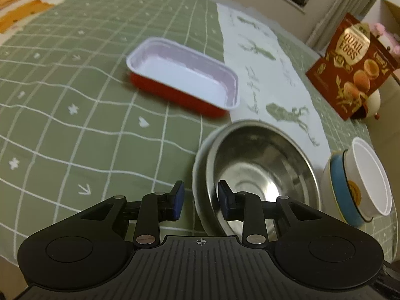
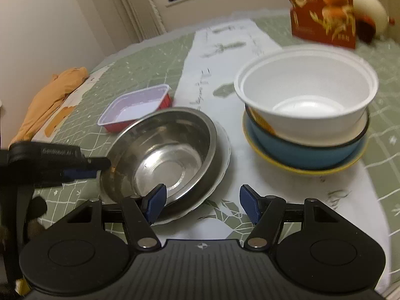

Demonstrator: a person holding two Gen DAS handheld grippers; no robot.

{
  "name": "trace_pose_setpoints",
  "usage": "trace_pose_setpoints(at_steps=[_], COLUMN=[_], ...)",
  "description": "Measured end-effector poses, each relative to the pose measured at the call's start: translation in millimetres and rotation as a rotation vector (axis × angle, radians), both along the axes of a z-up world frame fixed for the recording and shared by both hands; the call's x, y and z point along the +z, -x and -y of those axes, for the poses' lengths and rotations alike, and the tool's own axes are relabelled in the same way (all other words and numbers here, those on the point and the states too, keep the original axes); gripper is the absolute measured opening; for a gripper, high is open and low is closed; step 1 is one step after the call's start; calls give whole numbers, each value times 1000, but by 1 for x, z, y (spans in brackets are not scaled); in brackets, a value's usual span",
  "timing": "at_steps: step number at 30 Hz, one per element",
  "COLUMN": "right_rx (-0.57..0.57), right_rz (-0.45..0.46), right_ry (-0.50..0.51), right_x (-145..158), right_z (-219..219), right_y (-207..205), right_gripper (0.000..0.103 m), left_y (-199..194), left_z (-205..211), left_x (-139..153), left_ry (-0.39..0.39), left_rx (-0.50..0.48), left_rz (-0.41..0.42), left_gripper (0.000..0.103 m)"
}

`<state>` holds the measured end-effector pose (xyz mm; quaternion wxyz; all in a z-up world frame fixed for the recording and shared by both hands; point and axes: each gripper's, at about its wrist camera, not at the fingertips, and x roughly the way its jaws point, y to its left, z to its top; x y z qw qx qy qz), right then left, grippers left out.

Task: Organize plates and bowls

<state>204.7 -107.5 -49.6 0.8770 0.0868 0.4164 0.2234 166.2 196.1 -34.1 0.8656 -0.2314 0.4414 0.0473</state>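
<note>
Nearest: left tool (image 1: 200,201), jaws set either side of the steel bowl's (image 1: 260,167) near rim, a gap visible, so not yet clenched. Steel bowl: nested on a white plate (image 2: 222,170), tabletop (image 1: 75,125) beneath. Right tool (image 2: 202,206): released, holding nothing, low before the plate. Step judged: gripping the steel bowl; next move calls for closing on the rim and lifting clear. Beside: white bowl (image 2: 305,92) in blue bowl (image 2: 307,152) on yellow plate (image 2: 295,166). Beyond: red tray (image 1: 182,75); quail egg box (image 1: 350,65), no obstruction.
</note>
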Motion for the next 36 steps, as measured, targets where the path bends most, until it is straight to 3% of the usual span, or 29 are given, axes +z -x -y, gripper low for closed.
trace_pose_setpoints(at_steps=[12,18,25,29,36], right_rx=[36,24,27,47,18], right_rz=[-10,-6,-8,-17,45], right_ry=[22,34,36,9,15], right_x=[-10,-10,-11,-11,4], right_z=[-29,-36,-41,-34,-13], right_y=[-9,-9,-12,-15,-8], right_gripper=[61,62,62,62,62], left_y=[-21,-35,-41,-34,-27], left_z=[0,-2,-8,-3,11], left_x=[-24,-22,-20,-9,16], left_ry=[72,29,36,-26,-127], left_rx=[-36,-46,-49,-40,-40], left_rz=[-59,-50,-47,-23,9], left_gripper=[29,30,29,27,27])
